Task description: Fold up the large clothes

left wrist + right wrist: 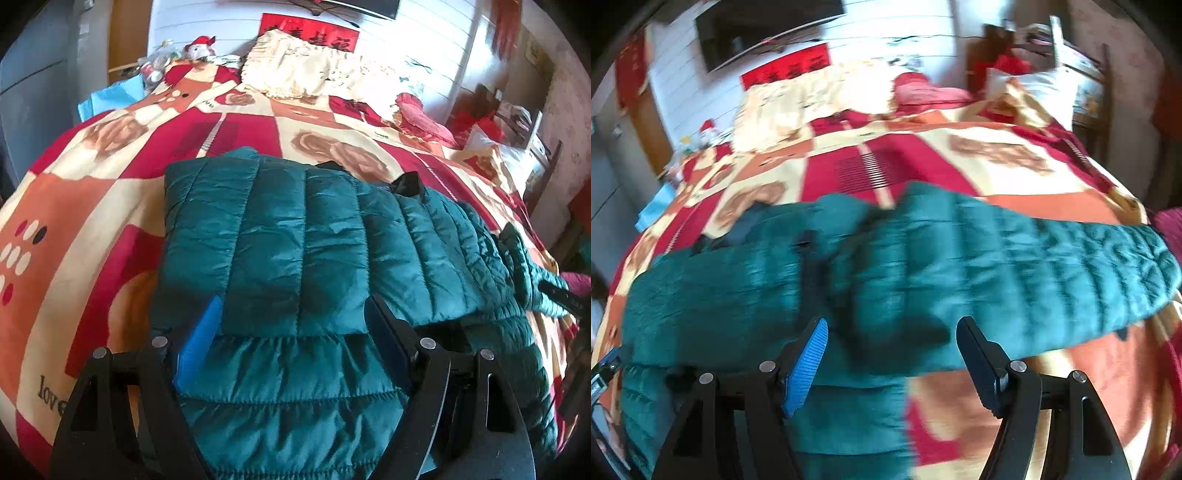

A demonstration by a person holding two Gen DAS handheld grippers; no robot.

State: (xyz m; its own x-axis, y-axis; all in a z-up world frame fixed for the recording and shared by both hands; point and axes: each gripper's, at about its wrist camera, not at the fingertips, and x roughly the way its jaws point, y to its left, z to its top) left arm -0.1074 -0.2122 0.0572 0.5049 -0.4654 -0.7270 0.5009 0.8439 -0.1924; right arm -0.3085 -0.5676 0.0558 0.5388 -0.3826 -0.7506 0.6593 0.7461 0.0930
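The teal jacket [295, 240] lies between and beneath the spread jaws of both grippers.

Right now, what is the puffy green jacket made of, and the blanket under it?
The teal puffer jacket looks like thin, slightly shiny nylon or polyester, judging by its crinkly sheen and stitched, padded channels. The patterned bedspread looks like soft matte fabric, perhaps fleece or cotton.

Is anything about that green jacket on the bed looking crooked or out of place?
One thing: the teal puffer jacket is folded over on the left, but its sleeve trails out to the right across the patterned quilt. Both tools, left tool and right tool, are open, holding nothing.
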